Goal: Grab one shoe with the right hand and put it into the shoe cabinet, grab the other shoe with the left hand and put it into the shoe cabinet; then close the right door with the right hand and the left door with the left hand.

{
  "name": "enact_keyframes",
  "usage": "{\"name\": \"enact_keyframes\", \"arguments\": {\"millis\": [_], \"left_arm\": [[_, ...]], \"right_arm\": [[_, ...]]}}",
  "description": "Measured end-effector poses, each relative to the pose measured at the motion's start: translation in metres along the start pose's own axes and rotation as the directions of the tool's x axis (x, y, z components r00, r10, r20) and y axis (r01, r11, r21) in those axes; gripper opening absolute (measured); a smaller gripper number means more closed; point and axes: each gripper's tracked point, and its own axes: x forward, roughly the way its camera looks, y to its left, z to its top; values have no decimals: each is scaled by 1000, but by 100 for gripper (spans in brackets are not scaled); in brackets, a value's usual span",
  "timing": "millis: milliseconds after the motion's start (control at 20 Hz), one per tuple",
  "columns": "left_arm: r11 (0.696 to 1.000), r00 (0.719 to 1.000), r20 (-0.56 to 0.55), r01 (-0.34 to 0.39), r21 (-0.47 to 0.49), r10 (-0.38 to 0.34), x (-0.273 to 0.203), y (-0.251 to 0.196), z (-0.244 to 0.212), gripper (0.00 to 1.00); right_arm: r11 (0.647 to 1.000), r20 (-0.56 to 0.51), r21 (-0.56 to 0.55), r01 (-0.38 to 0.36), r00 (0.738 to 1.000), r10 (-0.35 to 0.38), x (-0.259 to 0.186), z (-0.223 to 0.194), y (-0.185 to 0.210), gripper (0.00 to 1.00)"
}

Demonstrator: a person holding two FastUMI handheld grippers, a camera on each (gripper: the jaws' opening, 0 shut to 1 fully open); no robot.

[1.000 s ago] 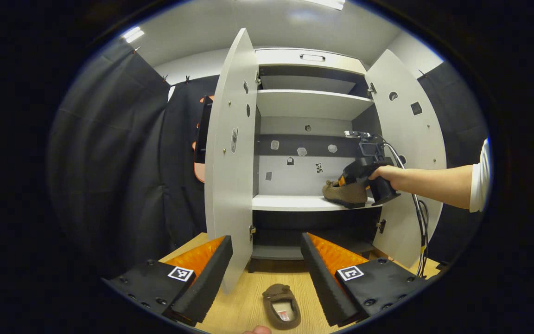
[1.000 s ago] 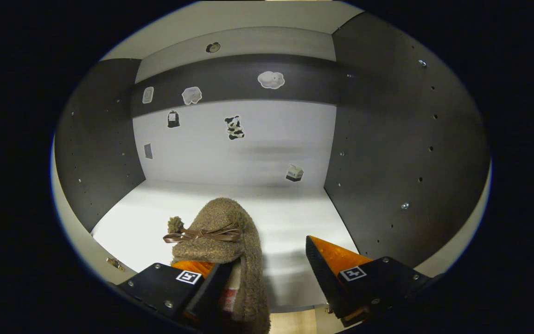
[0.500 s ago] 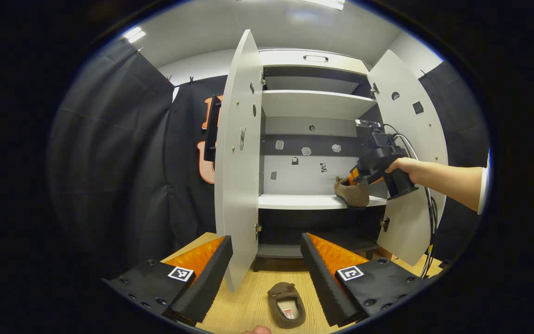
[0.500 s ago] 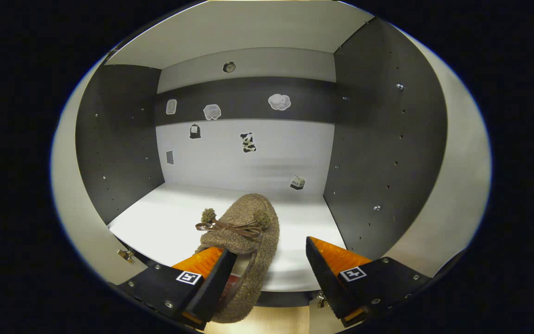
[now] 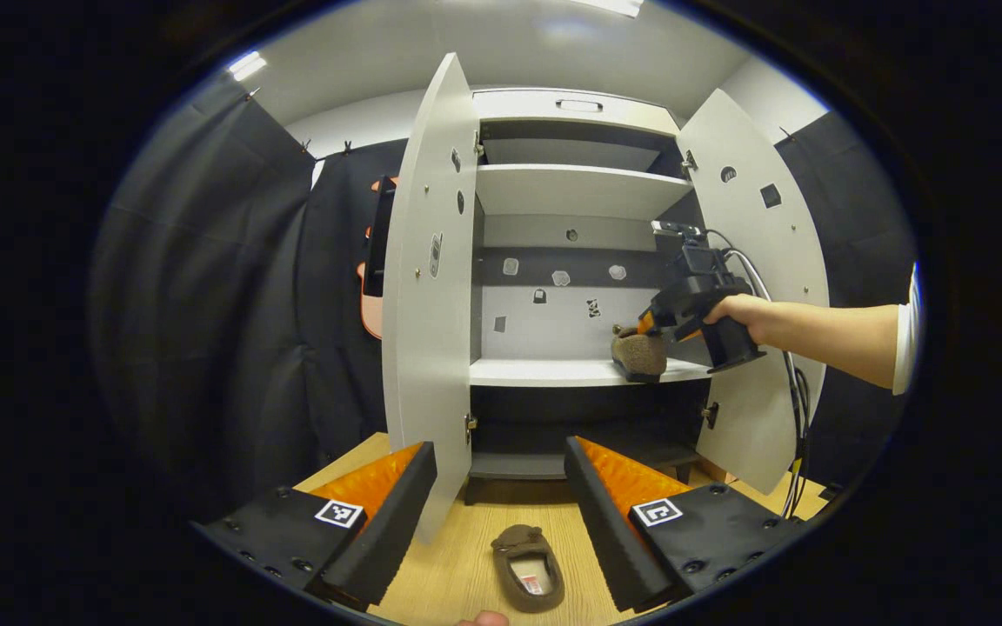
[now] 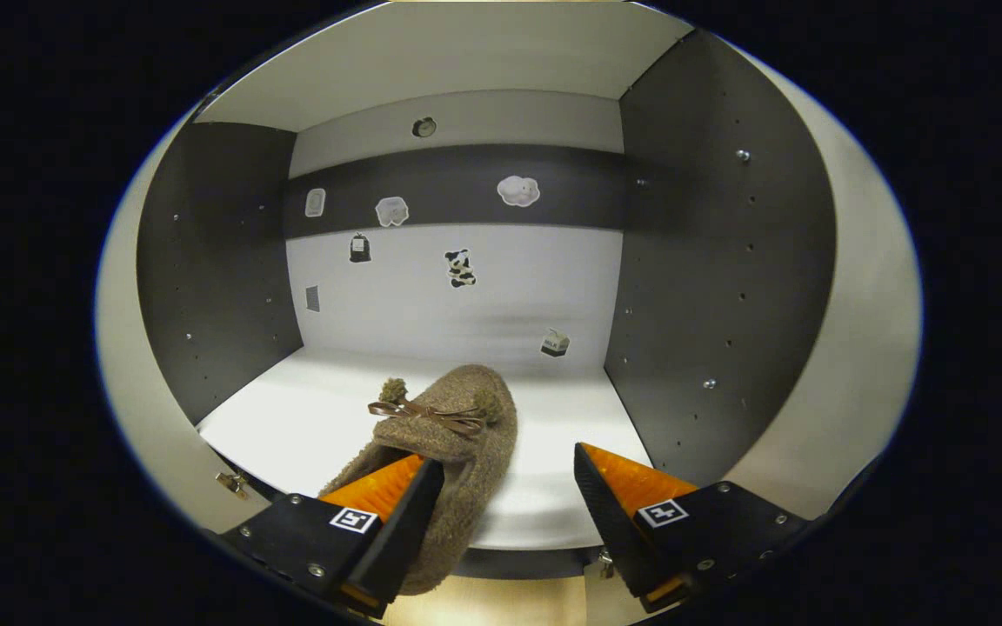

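Since a second ago your right gripper (image 6: 501, 513) has let go of the first shoe (image 6: 449, 452) and drawn back; its jaws stand open, and the shoe rests on the cabinet shelf (image 6: 318, 426) with its heel over the front edge. On your left, the left gripper (image 5: 501, 504) hangs open above the second shoe (image 5: 528, 567), which lies on the floor (image 5: 457, 574). Step one looks nearly done. Next, lower the left gripper and close it on that shoe.

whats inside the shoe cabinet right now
One brown shoe lies on the white middle shelf of the shoe cabinet, near its front edge, at the open right tool. Small stickers dot the back wall. The heel is covered by the tool.
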Motion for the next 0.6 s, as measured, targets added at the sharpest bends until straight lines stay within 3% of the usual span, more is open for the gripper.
{"name": "enact_keyframes", "arguments": {"millis": [300, 450, 600], "left_arm": [[1000, 1000, 4, 16, 16, -17, 4, -5, 2, 97], [999, 1000, -2, 30, 11, -30, 9, -11, -4, 99], [999, 999, -18, 26, 30, -26, 13, -11, -16, 97]], "right_arm": [[996, 134, 61, -60, 990, 52, -50, 45, 11, 93], [991, 244, 65, -115, 965, 95, -104, 52, 27, 93], [992, 321, 42, -121, 942, 101, -161, 38, 27, 93]]}}
